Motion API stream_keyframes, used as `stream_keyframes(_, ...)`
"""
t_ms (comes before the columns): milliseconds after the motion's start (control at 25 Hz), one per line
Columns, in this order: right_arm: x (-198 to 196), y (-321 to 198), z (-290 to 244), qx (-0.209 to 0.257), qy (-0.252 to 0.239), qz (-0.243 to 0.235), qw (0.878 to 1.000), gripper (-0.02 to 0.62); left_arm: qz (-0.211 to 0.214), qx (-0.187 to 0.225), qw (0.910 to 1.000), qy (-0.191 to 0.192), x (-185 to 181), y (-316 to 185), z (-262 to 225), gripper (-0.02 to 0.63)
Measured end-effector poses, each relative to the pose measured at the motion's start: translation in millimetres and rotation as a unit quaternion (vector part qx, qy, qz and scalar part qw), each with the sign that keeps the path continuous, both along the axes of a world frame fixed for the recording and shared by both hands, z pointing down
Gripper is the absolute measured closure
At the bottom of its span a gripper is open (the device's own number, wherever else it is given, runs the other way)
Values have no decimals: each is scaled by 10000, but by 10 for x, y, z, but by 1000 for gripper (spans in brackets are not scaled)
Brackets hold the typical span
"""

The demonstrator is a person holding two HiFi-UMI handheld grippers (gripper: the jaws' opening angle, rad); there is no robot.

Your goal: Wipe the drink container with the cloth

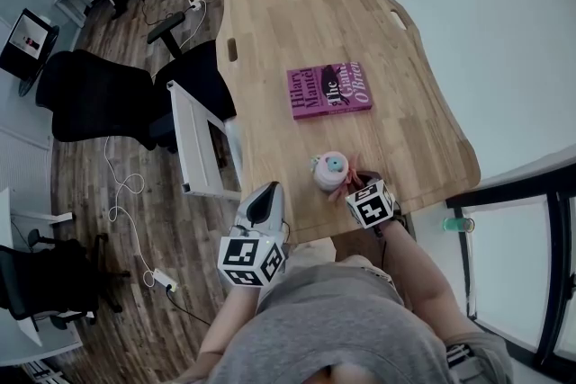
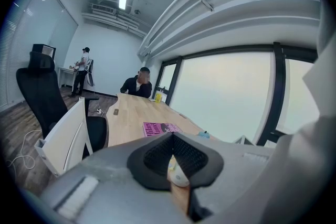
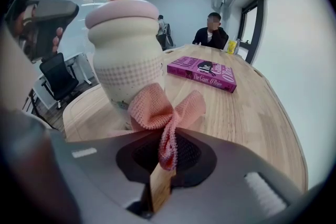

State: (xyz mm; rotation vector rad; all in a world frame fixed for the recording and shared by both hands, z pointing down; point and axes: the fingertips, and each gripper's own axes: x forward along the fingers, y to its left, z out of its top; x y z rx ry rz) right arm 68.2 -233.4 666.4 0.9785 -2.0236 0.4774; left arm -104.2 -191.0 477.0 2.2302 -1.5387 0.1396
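At the near edge of the worktop [image 1: 297,13], right tongs [image 3: 167,157] pinch the limp cloth [image 3: 157,107] by the drink container [image 3: 126,55]; left tongs [image 2: 173,157] closed, empty. Container looks light, tippy: brace mid-body.

Table [image 1: 270,31] surface is bare between drink container [image 1: 331,172] and book [image 1: 328,90], and on both container flanks; directly beyond the book it is bare; right gripper [image 3: 167,136] and cloth [image 3: 157,110] occupy the container's near side; white chair [image 1: 193,139] borders the left edge.
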Motion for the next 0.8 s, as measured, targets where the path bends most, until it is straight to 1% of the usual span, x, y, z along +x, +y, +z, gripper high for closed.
stream_keyframes(200,-3,19,121,-120,120,-85,9998,566,-12,25,10000,4,7,-33,-11,603)
stream_keyframes(440,2,17,185,-170,-35,26,9998,566,-11,33,10000,40,13,-55,-11,604)
stream_keyframes(640,21,40,145,-257,-44,36,9997,566,-7,82,9999,72,5,-84,-55,603)
stream_keyframes(800,114,56,75,-199,-88,93,9997,566,-31,117,9999,90,-9,-95,-74,603)
